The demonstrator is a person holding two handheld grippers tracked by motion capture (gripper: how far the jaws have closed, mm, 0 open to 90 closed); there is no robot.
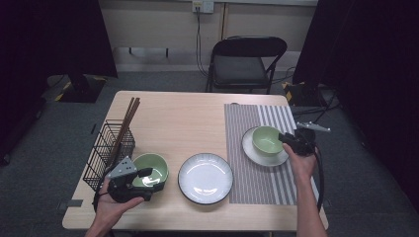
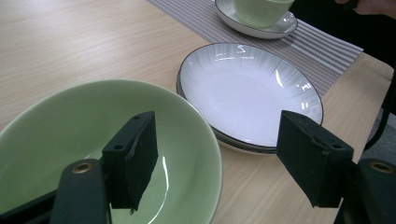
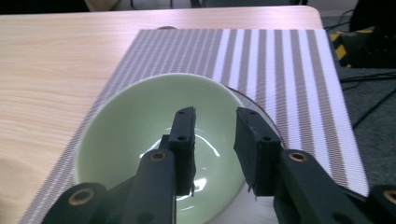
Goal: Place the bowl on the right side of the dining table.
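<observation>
Green bowl (image 1: 267, 139) on the right sits in a white saucer (image 1: 263, 154) on the striped placemat (image 1: 262, 173), near the mat's far right part. The right gripper (image 1: 288, 139) is at this bowl's right rim; in the right gripper view its two black jaws stand a small gap apart above the bowl (image 3: 154, 140), one over the hollow and one over the rim, and neither pad presses on the rim, so the claw is released and holds nothing.

A second green bowl (image 1: 151, 170) rests on the bare wooden table (image 1: 188, 118) at the near left, just beside a black wire rack (image 1: 106, 150) that holds brown chopsticks (image 1: 127, 121). The left gripper (image 1: 146, 183) sits at this bowl's near edge. In the left gripper view its jaws stand wide apart, one over the inside of the bowl (image 2: 70, 126) and the other outside, above the table; this claw too is released and grips nothing.

Between the two bowls lies a white plate with a dark rim (image 1: 205, 178), close to the left bowl and touching the mat's near left edge.
</observation>
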